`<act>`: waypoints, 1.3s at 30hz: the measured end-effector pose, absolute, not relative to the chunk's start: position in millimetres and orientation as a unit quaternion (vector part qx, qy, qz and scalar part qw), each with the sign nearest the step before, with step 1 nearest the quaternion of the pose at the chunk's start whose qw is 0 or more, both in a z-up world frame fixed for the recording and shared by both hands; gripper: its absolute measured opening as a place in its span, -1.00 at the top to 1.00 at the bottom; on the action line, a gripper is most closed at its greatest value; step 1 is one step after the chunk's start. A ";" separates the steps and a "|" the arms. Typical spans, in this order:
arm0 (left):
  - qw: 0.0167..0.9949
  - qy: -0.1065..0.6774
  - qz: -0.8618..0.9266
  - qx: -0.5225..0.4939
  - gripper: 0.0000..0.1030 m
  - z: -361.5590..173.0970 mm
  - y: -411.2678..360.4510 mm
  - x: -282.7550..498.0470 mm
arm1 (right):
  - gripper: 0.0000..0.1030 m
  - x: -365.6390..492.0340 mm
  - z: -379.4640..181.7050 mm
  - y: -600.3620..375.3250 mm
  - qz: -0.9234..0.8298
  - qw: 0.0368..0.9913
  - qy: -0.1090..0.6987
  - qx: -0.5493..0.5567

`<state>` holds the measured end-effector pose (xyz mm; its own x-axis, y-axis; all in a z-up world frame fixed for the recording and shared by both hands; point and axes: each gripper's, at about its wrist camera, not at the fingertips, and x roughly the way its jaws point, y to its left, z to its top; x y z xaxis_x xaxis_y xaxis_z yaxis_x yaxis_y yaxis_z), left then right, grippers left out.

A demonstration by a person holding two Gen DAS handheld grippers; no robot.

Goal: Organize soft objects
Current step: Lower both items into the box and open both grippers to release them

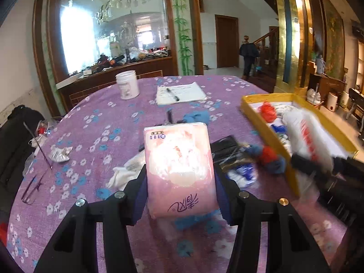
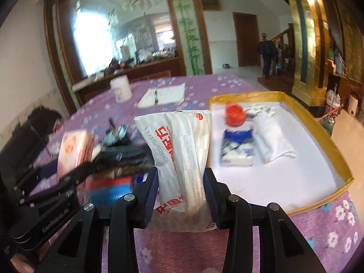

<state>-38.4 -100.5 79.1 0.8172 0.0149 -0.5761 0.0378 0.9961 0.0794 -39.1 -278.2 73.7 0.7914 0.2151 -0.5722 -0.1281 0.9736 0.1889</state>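
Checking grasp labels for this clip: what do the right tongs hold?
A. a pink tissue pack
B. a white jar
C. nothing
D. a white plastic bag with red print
D: in the right wrist view the right tongs clamp the white plastic bag with red print between their pads.

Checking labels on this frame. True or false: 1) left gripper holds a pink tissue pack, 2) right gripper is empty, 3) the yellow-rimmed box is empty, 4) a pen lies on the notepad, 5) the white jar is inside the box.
1) Left gripper holds a pink tissue pack: true.
2) Right gripper is empty: false. It is shut on a white bag with red print.
3) The box is empty: false. It holds a red item, a blue-and-white pack and a white pack.
4) A pen lies on the notepad: true.
5) The jar is inside the box: false. It stands on the tablecloth, far from the box.
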 end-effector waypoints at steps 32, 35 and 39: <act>0.884 0.409 -0.213 0.081 0.00 33.5 -293.7 54.1 | -0.03 47.6 39.8 -434.3 -0.084 0.920 0.357 0.137; 0.885 0.404 -0.214 0.088 0.00 32.6 -296.2 51.4 | -0.17 45.7 42.0 -432.2 -0.082 0.925 0.346 0.135; 0.890 0.394 -0.209 0.097 -0.02 33.3 -297.6 47.7 | -0.20 43.1 41.4 -435.2 -0.071 0.925 0.342 0.151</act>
